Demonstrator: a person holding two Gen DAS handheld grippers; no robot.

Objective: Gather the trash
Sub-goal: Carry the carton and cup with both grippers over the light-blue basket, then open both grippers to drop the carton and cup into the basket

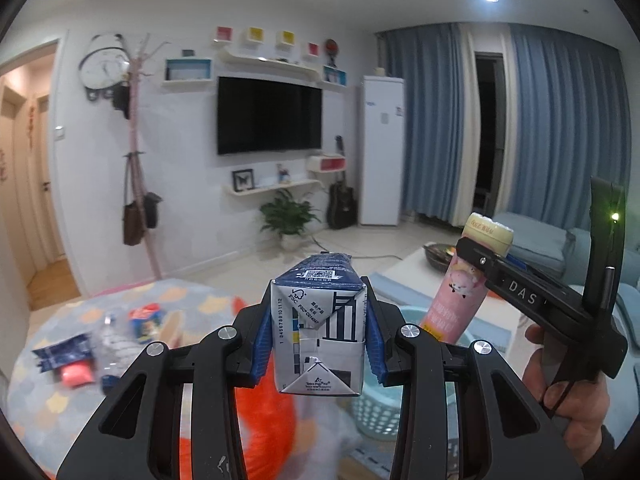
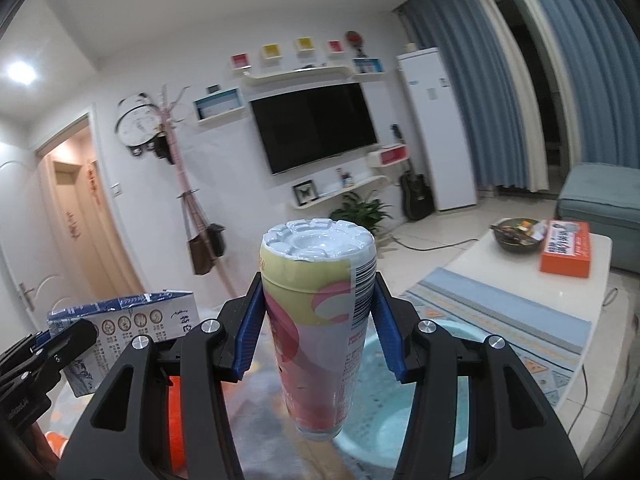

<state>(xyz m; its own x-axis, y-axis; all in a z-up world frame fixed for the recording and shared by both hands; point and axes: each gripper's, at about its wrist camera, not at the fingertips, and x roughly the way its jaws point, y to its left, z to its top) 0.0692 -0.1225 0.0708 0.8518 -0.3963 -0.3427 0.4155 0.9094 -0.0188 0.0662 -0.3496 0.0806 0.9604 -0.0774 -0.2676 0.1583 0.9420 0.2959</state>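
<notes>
Left gripper (image 1: pixel 318 332) jaws clamped on a blue-and-white milk carton (image 1: pixel 318 328), right gripper (image 2: pixel 316 328) jaws clamped on a pink drink bottle (image 2: pixel 320 328), both held up over the pale-blue laundry basket (image 1: pixel 380 412).

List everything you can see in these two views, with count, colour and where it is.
carton: 1, blue and white, held in left gripper
bottle: 1, pink and yellow, held in right gripper
basket: 1, pale teal, on floor below both grippers
litter: several pieces, blue, red, clear, on patterned rug at left
TV: 1, black, on far wall
clock: 1, white, wall left of TV
coat stand: 1, pink, bags hanging
plant: 1, green, under TV
guitar: 1, black, beside tall white unit
table: 1, white, right
box: 1, orange, on table
bowl: 1, dark, on table
left gripper: black, blue pads
right gripper: black, blue pads
hand: 1, gripping right gripper's handle
</notes>
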